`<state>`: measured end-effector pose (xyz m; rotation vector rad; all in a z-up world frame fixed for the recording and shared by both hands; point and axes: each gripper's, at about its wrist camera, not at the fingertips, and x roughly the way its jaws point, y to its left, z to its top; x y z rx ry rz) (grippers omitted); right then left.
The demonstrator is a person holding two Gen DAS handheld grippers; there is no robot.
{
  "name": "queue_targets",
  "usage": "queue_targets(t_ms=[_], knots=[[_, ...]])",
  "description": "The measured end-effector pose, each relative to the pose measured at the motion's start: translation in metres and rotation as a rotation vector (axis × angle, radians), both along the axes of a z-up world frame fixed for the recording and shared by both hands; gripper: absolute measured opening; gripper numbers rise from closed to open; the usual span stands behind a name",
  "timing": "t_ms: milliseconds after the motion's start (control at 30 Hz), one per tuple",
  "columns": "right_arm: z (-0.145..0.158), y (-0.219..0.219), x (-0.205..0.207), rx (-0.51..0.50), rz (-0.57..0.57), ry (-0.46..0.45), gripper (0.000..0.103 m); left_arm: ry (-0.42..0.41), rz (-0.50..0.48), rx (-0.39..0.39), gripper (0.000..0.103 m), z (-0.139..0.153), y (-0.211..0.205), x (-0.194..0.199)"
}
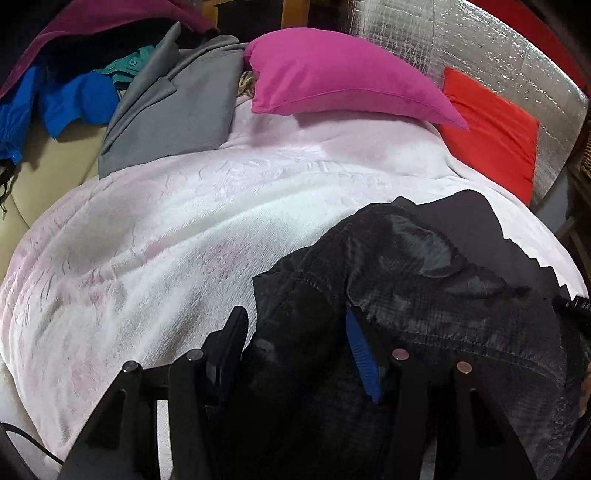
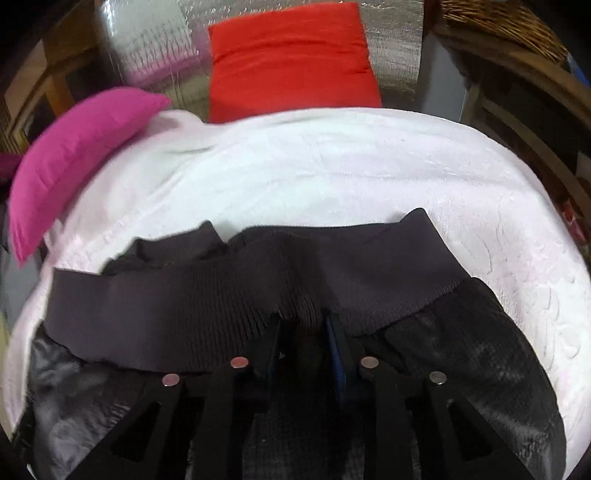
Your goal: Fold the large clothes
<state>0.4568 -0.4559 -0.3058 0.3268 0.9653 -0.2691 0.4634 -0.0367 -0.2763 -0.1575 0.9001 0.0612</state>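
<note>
A black quilted jacket (image 1: 424, 295) with a dark ribbed hem band (image 2: 258, 288) lies on a white-pink blanket (image 1: 166, 240). My left gripper (image 1: 295, 321) is open, its fingers straddling the jacket's left edge; one finger (image 1: 232, 332) rests over the blanket, the blue-padded finger (image 1: 360, 347) over the jacket. My right gripper (image 2: 304, 325) is closed down on the ribbed hem band, which bunches between its fingers and hides the tips. The jacket also shows in the right wrist view (image 2: 480, 350).
A magenta pillow (image 1: 343, 81) and a red pillow (image 1: 491, 129) lie at the bed's head against a silver foil panel (image 1: 480, 44). A grey coat (image 1: 173, 110) and blue clothes (image 1: 74, 99) are piled at the far left. A wicker piece (image 2: 509, 18) stands at the right.
</note>
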Motion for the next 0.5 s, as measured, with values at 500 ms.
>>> queue_targets(t_ms=[500], knots=[[0.055,0.145,0.042,0.098,0.352,-0.013,0.077,0.023,0.087,-0.014,0.056,0.004,0.026,-0.005]])
